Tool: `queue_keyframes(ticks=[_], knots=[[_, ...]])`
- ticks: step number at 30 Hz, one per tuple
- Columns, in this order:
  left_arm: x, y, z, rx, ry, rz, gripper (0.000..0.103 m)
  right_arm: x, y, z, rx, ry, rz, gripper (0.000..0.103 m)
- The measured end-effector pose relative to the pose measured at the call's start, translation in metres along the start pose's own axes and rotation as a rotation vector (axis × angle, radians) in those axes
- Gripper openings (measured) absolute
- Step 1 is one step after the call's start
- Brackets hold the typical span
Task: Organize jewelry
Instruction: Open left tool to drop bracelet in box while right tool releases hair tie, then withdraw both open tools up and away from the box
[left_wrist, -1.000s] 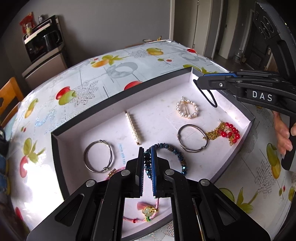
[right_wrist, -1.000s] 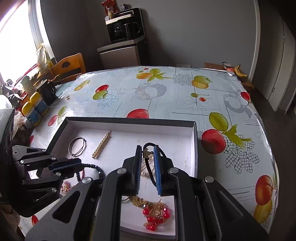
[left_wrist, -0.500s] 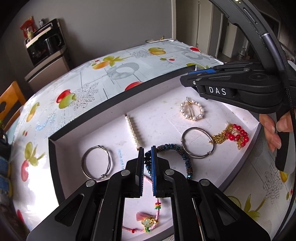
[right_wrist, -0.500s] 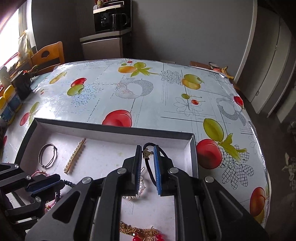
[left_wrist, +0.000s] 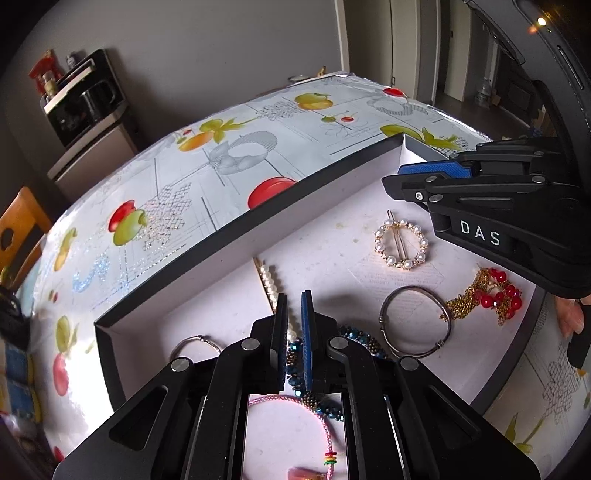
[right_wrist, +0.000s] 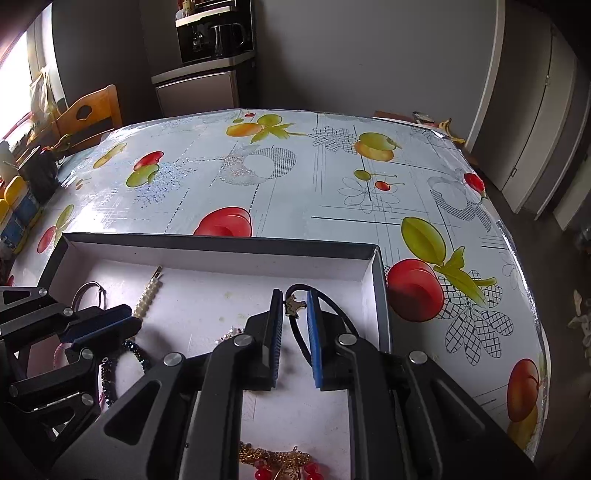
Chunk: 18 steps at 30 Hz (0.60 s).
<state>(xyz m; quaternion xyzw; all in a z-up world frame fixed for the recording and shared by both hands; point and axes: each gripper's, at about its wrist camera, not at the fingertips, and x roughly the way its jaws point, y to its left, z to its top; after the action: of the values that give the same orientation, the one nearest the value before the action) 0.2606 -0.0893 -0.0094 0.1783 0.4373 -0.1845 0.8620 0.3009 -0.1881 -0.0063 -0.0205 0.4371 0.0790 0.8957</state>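
Holding pieces apart inside the shallow box (right_wrist: 380, 280), each gripper appeared to keep its item from tangling with the rest. The left gripper (left_wrist: 294, 332) was nearly closed on the dark beaded bracelet (left_wrist: 364, 341) at the near side. The right gripper (right_wrist: 295, 325), narrowly parted, carried a black cord (right_wrist: 332, 306) and its small gold charm (right_wrist: 294, 306) near the box's right corner.

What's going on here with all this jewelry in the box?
A person is sorting jewelry in a shallow box with two handheld grippers. The right gripper pinches a black cord bracelet by its small gold charm. The left gripper is closed on a dark beaded bracelet, among bangles and pearl clips.
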Motion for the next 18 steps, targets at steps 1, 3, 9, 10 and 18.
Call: queue_keyframes(ticks=[1,3,9,10,18], knots=[[-0.001,-0.001,-0.001,0.0,-0.002,-0.003,0.014,-0.001,-0.001,0.0,0.002,-0.003,0.005,0.013],[-0.005,-0.001,-0.002,-0.009,-0.022,0.003,0.032,-0.005,-0.002,-0.001,0.004,-0.014,0.013,0.014],[-0.04,0.016,-0.009,-0.103,-0.125,0.013,0.073,-0.03,-0.015,-0.005,0.058,-0.075,0.105,0.03],[-0.049,0.02,-0.011,-0.117,-0.147,0.015,0.078,-0.037,-0.018,-0.006,0.071,-0.092,0.117,0.03],[-0.121,0.04,-0.048,-0.196,-0.265,0.019,0.094,-0.106,-0.034,-0.039,0.12,-0.172,0.121,0.083]])
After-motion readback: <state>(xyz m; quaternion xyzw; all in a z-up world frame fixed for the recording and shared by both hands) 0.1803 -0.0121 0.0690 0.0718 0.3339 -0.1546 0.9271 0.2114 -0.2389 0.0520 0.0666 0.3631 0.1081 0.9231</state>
